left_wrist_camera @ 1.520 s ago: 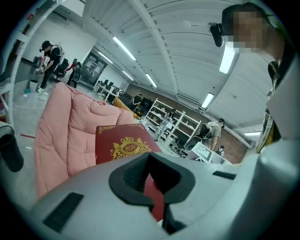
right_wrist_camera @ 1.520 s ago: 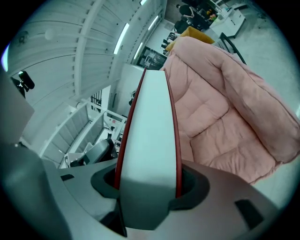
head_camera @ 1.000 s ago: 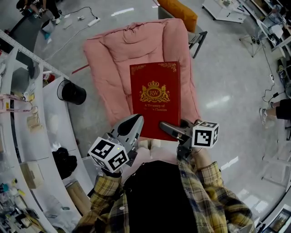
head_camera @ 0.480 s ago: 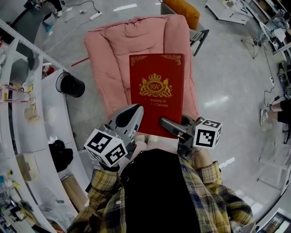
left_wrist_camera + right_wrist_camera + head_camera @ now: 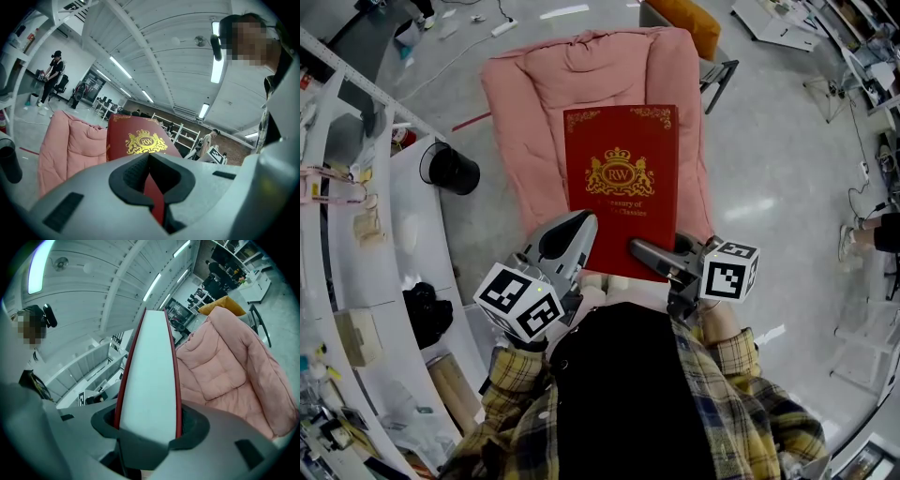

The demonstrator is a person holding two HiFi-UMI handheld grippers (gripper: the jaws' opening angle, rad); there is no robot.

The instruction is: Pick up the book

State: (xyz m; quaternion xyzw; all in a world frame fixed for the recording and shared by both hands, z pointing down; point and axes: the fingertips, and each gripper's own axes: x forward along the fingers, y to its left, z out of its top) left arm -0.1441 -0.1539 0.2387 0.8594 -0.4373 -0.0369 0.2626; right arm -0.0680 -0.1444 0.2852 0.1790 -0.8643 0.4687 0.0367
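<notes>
The lift was in hand: the red book (image 5: 621,187) hung above the pink chair cushion (image 5: 534,94). The left gripper (image 5: 584,230) was clenched on its thin cover edge and the right gripper (image 5: 639,251) grasped its full thickness. Next, I judged, both should raise it level.

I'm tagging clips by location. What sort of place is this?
Likely a lab or workshop-style open office: a bare polished floor, a long white workbench cluttered with gear, and ceiling strip lights above open shelving racks.
</notes>
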